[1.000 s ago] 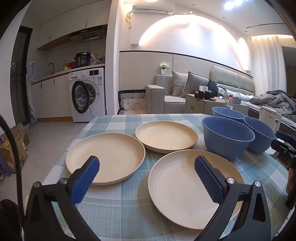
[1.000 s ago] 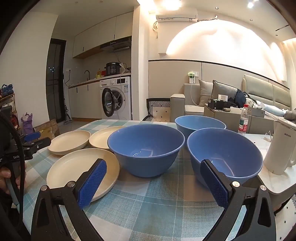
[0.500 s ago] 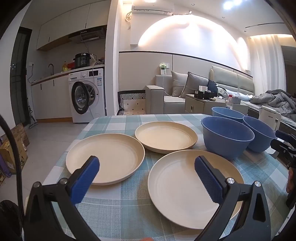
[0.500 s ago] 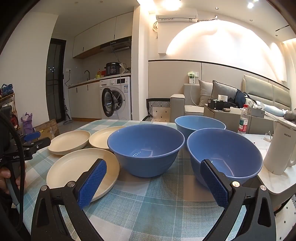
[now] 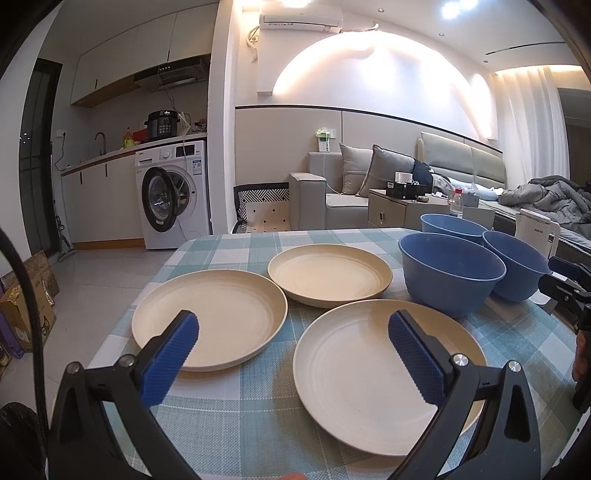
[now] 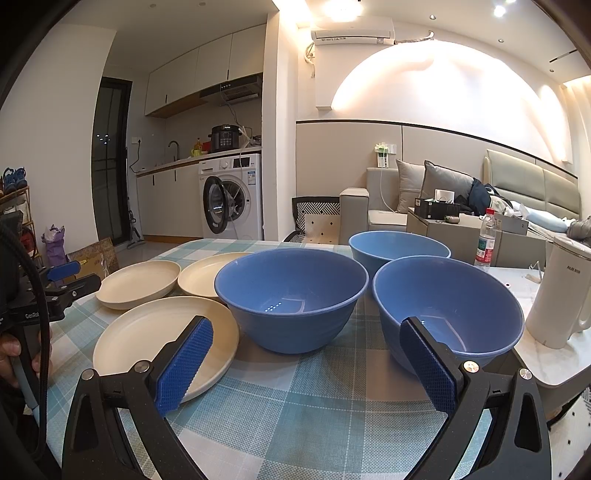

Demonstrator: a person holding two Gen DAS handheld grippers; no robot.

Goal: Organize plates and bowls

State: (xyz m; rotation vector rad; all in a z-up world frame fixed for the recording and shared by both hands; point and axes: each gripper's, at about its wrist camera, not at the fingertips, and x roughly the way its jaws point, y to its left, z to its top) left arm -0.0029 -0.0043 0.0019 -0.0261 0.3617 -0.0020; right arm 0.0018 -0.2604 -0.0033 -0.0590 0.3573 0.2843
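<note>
Over the checked table [image 5: 236, 424], each hand-held gripper, left [image 5: 293, 354] and right [image 6: 306, 363], gapes wide and empty above cream plates [image 5: 210, 314] and blue bowls [image 6: 291, 295].

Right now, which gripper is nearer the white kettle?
Right. The right gripper hovers open near the blue bowls, with the white kettle just to its right; the left gripper is over the plates, farther away.

Far left we see a kitchen nook: white wall cabinets [image 5: 147, 55], a counter with a tap, and a washing machine [image 5: 173, 195] with its door ajar on a pale tiled floor [image 5: 99, 266]. A white pillar carries an air conditioner [image 5: 300, 15]. To the right we find a grey sofa [image 5: 332, 195] with cushions, an arch-lit wall [image 5: 369, 74], and sheer curtains [image 5: 532, 122] far right.
</note>
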